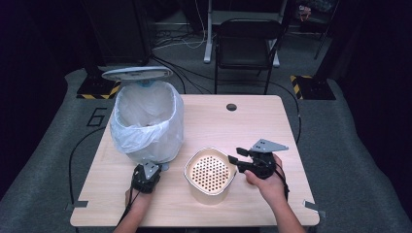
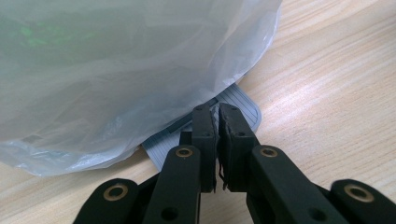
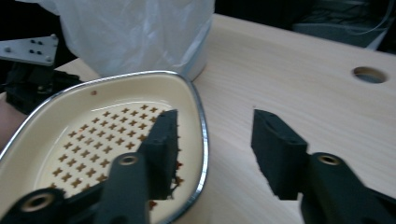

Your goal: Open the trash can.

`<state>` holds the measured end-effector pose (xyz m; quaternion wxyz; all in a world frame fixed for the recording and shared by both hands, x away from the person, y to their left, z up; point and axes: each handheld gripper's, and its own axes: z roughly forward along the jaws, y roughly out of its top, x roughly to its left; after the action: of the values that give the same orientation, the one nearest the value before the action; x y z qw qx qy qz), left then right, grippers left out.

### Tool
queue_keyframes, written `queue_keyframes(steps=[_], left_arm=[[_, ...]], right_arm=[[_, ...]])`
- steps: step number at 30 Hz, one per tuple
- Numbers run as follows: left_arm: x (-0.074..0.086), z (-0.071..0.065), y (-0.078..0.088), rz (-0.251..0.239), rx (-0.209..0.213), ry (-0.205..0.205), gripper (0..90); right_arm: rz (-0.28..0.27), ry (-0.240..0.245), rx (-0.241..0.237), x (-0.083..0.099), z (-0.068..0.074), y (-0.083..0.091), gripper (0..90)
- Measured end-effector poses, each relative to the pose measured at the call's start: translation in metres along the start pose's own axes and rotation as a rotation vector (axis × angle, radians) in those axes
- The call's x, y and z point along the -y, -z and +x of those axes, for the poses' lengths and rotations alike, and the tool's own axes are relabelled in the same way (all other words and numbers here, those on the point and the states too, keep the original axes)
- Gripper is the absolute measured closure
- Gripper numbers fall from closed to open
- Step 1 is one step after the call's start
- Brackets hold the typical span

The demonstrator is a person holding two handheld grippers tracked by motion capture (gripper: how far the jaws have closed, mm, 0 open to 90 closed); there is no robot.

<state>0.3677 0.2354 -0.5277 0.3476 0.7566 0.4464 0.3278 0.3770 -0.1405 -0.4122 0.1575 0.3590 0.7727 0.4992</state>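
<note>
Cream perforated container (image 1: 209, 174) on wooden desk (image 1: 252, 126); right gripper (image 1: 239, 163) jaws apart, straddling its rim w/o pressing. Left gripper (image 1: 145, 177) jaws closed, empty, at pedal (image 2: 240, 105) of lined bin (image 1: 146, 121).

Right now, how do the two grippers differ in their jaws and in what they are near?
The left gripper has its jaws shut, tips on the grey ribbed pedal under the bagged bin; the right gripper has its jaws apart, holding nothing. The left points at the bin, the right straddles the rim of the cream perforated container. Both are black, hand-held, above the wooden table.
</note>
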Motion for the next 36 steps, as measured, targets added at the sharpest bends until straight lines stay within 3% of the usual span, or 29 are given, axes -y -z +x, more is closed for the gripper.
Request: queue_keyframes(steps=[3, 9, 12, 16, 25, 36], left_arm=[[0.000, 0.000, 0.000, 0.006, 0.003, 0.001, 85.3], [0.000, 0.000, 0.000, 0.005, 0.002, 0.000, 85.3], [0.000, 0.000, 0.000, 0.002, 0.002, 0.001, 85.3], [0.000, 0.000, 0.000, 0.000, -0.001, -0.001, 85.3], [0.000, 0.000, 0.001, 0.013, 0.010, 0.002, 85.3], [0.000, 0.000, 0.001, 0.012, 0.009, 0.001, 85.2]], right_arm=[[-0.021, 0.033, 0.064, 0.003, -0.005, 0.014, 37.3], [-0.028, 0.023, 0.152, 0.020, -0.021, 0.035, 28.1], [-0.003, 0.011, 0.156, 0.030, -0.027, 0.040, 20.1], [-0.011, 0.002, 0.168, 0.038, -0.029, 0.042, 15.2], [-0.004, 0.006, 0.188, 0.047, -0.032, 0.042, 12.0], [0.068, 0.021, 0.180, 0.060, -0.034, 0.020, 10.1]])
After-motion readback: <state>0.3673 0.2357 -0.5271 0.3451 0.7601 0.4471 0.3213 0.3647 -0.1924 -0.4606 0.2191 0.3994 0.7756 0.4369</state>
